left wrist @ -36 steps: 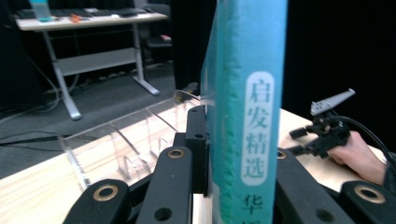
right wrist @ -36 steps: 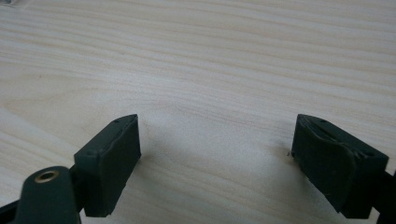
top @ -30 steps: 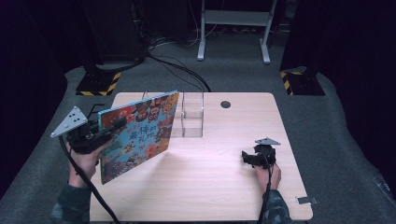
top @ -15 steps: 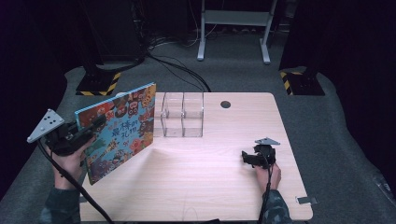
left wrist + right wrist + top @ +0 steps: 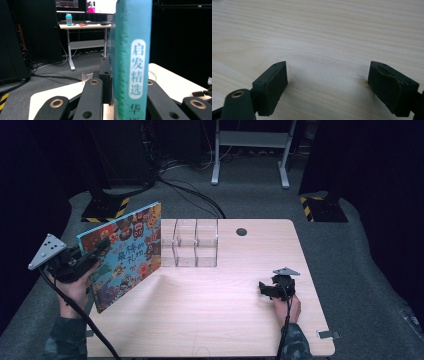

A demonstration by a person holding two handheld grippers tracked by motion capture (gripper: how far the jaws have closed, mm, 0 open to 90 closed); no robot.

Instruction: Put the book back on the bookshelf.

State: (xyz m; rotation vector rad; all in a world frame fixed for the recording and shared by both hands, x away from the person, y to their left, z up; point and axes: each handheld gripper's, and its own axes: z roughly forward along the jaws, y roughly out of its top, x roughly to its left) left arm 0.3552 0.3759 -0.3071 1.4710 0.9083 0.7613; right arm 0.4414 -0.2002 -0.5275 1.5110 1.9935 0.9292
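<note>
Clamping the left gripper on the spine edge of a stiff, light, slick-looking picture book, likely to swing; right gripper resting, jaws apart.

A picture book shows a teal cover crowded with small cartoon faces in red, orange, blue and white around dark lettering, while its teal spine carries a white oval label with blue-grey Chinese characters. The pale wood-grain table has a dark round hole near its far edge and bears a clear, colourless divided organiser. Both the left gripper and the right gripper are black, each topped by a grey three-cornered plate, the left one's dotted.
</note>
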